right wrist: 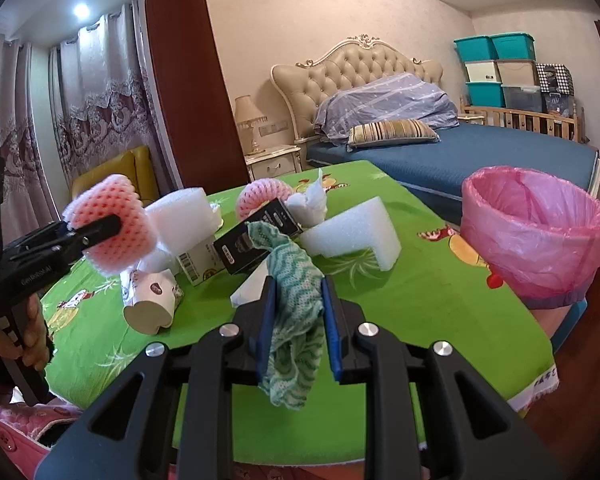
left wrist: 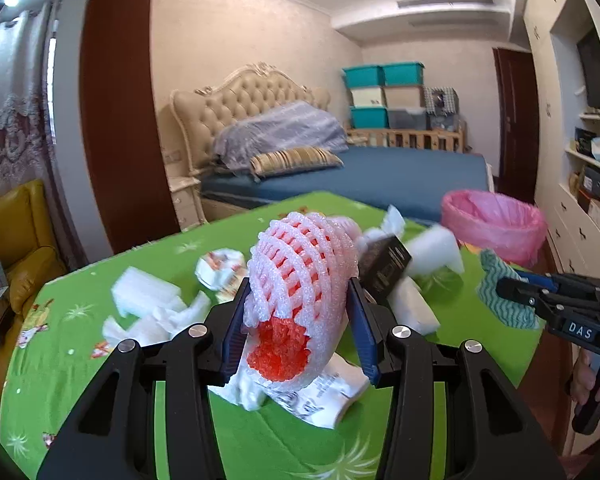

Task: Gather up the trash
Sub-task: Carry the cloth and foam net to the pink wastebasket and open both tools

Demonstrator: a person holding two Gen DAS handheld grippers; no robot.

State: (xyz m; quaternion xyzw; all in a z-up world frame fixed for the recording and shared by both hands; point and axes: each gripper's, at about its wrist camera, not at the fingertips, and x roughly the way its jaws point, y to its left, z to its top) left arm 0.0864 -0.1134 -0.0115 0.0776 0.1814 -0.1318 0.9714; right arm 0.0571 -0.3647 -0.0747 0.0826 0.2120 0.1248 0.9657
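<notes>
Clamped between the blue pads of the left gripper [left wrist: 298,312] is a pink foam fruit net [left wrist: 296,284], lifted clear of the green tablecloth [left wrist: 100,360]; the right gripper [right wrist: 298,320] is likewise closed tight on a crumpled teal cloth [right wrist: 296,308] that hangs down between its pads. Both pieces are picked up but not yet binned: the pink-lined bin [right wrist: 536,236] stands at the far right edge of the table, well apart from either gripper, and as far as its visible inside shows, nothing lies in it. Much remains on the cloth: a second foam net [right wrist: 260,196], white foam blocks [right wrist: 352,232], a black box [right wrist: 256,240], a squashed paper cup [right wrist: 152,300], a small carton [right wrist: 198,260] and crumpled tissue [right wrist: 310,200]. Collection looks to be at an early stage, with these two carries to finish and most of the litter left.
</notes>
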